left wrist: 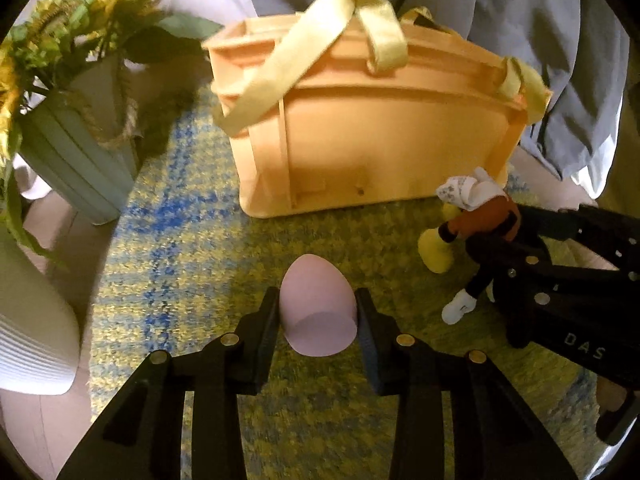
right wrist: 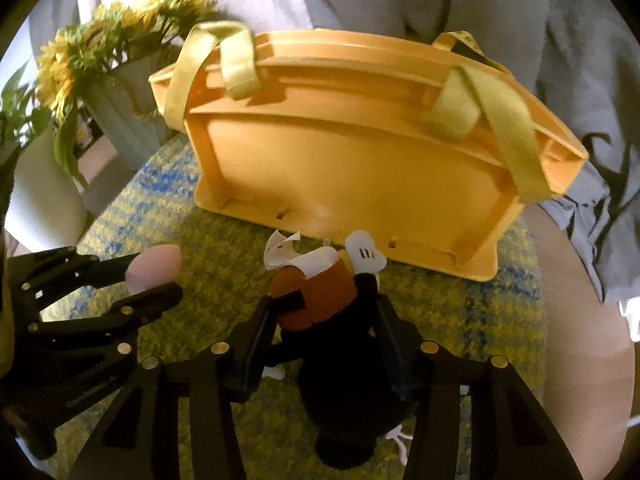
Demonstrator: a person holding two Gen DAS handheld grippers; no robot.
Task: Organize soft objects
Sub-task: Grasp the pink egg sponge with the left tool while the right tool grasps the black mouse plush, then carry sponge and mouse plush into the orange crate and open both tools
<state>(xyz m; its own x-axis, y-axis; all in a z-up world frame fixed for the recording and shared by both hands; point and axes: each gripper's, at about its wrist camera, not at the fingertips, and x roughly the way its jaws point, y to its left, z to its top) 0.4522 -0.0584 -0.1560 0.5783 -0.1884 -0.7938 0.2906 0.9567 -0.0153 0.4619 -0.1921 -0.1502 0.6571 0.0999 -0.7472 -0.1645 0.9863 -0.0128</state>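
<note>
A pink egg-shaped sponge (left wrist: 316, 308) sits between the fingers of my left gripper (left wrist: 317, 300), which is shut on it just above the yellow and blue rug (left wrist: 180, 240). In the right wrist view the same gripper (right wrist: 158, 274) and sponge (right wrist: 154, 262) show at the left. My right gripper (right wrist: 325, 304) is shut on a black plush toy (right wrist: 316, 300) with orange shorts, white gloves and yellow shoes. The left wrist view shows that toy (left wrist: 480, 220) in the right gripper (left wrist: 500, 228) at the right. An orange plastic basket (left wrist: 360, 140) with yellow fabric handles stands behind both.
A pale green vase of sunflowers (left wrist: 80, 152) stands left of the basket (right wrist: 340, 168), and a white ribbed pot (left wrist: 32, 340) is nearer on the left. A person in grey clothes (left wrist: 520, 40) is close behind the basket. The rug's round edge meets pale floor (right wrist: 580, 320) on the right.
</note>
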